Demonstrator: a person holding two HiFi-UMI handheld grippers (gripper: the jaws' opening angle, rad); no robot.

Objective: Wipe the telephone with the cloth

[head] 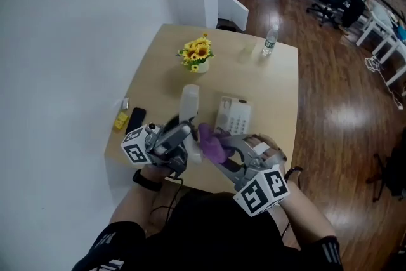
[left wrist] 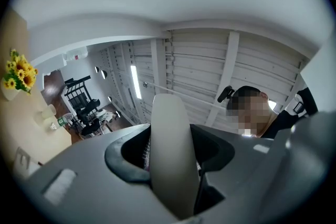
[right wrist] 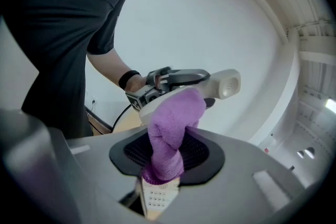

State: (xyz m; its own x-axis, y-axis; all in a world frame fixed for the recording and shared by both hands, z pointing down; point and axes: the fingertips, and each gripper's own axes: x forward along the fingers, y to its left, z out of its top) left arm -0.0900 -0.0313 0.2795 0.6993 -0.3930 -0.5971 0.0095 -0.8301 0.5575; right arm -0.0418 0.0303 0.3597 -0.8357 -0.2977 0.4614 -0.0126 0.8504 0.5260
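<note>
Telephone handset [left wrist: 170, 155], white, lifted off the table [head: 279, 112] and clamped between the jaws of the left gripper [head: 179, 136]; in the left gripper view it stands upright in the middle of the jaws and fills the gap between them. Its earpiece end projects past the gripper in the right gripper view. The telephone base [head: 233, 116], white with a keypad, lies flat on the table just beyond the two grippers, with its cradle unoccupied. Purple cloth [right wrist: 170, 131], bunched into a thick roll, is pinched between the jaws of the right gripper [head: 227, 150]; its free end rises out of the jaws and meets the middle of the handset, though actual contact cannot be confirmed. The two grippers are held close together above the near edge of the table, left beside right, each in one of the person's hands. Farther out on the table: a small white vase [head: 200, 66] near the far edge containing a bunch of sunflowers [head: 197, 51]; a clear water bottle [head: 269, 41] standing upright with its cap on at the far right corner, its fill level too small to read; a black mobile phone [head: 135, 119] lying flat near the left edge, with a small yellow object [head: 120, 120] just beside it and a small pale object [head: 125, 103] near both. The table stands against a white wall [head: 76, 41] on a dark wooden floor [head: 336, 105].
</note>
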